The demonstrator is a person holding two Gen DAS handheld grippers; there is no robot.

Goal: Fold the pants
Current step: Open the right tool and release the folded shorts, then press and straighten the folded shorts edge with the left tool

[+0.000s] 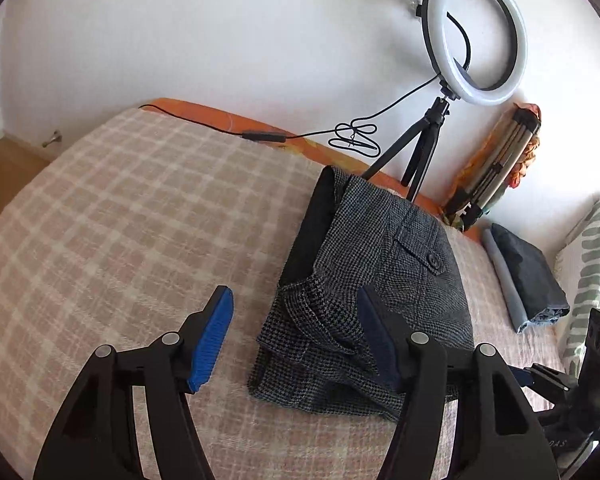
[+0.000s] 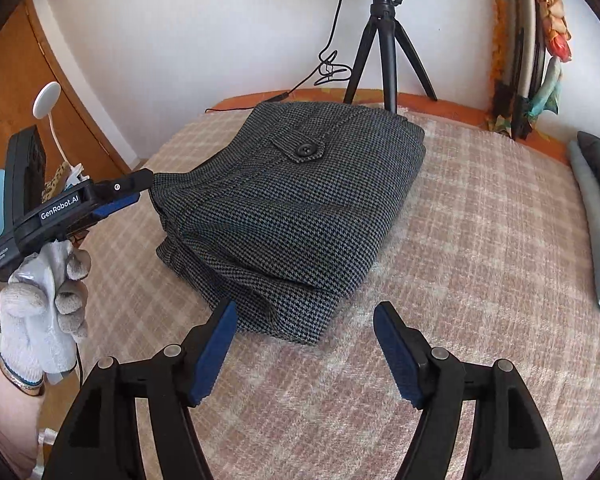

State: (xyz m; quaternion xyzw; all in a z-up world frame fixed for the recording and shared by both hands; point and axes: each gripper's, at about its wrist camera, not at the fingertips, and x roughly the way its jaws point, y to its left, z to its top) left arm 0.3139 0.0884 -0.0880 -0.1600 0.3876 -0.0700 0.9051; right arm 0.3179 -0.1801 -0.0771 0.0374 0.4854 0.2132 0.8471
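Grey houndstooth pants lie folded into a compact bundle on the checked bedspread, a buttoned pocket flap on top. In the right wrist view the pants fill the middle. My left gripper is open and empty, its right finger at the bundle's near edge; it also shows in the right wrist view at the bundle's left side, held by a gloved hand. My right gripper is open and empty, just in front of the bundle's near corner; its body shows in the left wrist view at far right.
A ring light on a black tripod stands behind the pants, its cable trailing along the bed's far edge. Folded dark and light-blue garments lie to the right beside a green-patterned pillow. A wooden cabinet stands at left.
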